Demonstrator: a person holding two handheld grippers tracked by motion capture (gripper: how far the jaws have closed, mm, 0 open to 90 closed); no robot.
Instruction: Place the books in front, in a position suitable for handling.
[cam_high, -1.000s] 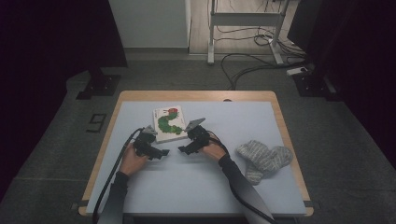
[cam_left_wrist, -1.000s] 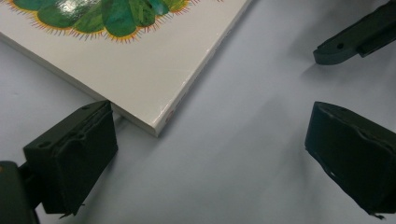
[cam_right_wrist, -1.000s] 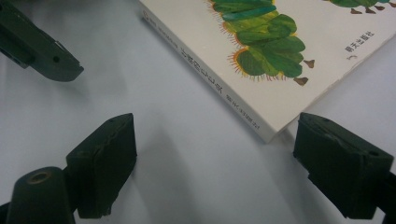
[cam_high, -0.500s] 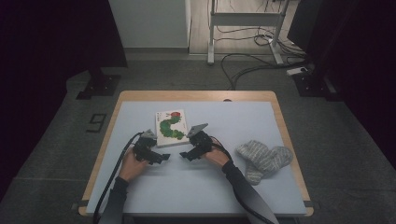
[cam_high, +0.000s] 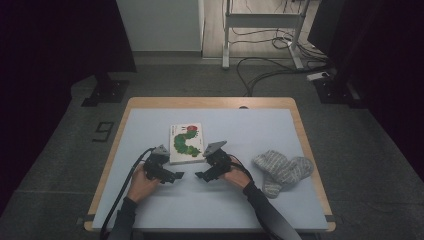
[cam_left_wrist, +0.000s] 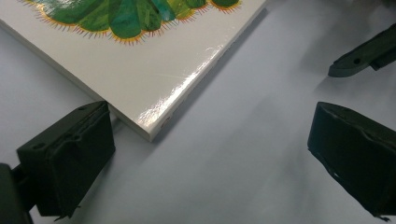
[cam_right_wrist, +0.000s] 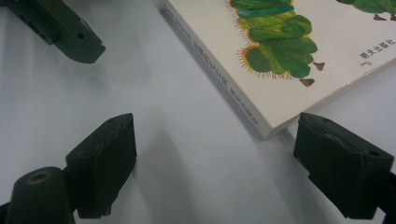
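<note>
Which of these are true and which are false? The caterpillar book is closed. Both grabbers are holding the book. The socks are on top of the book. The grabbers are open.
1. The caterpillar book is closed: true.
2. Both grabbers hold it: false. The left gripper and right gripper sit just beside its near corners, holding nothing.
3. The socks lie on the book: false. They lie on the table, to its right.
4. Both grippers are open: true.
</note>
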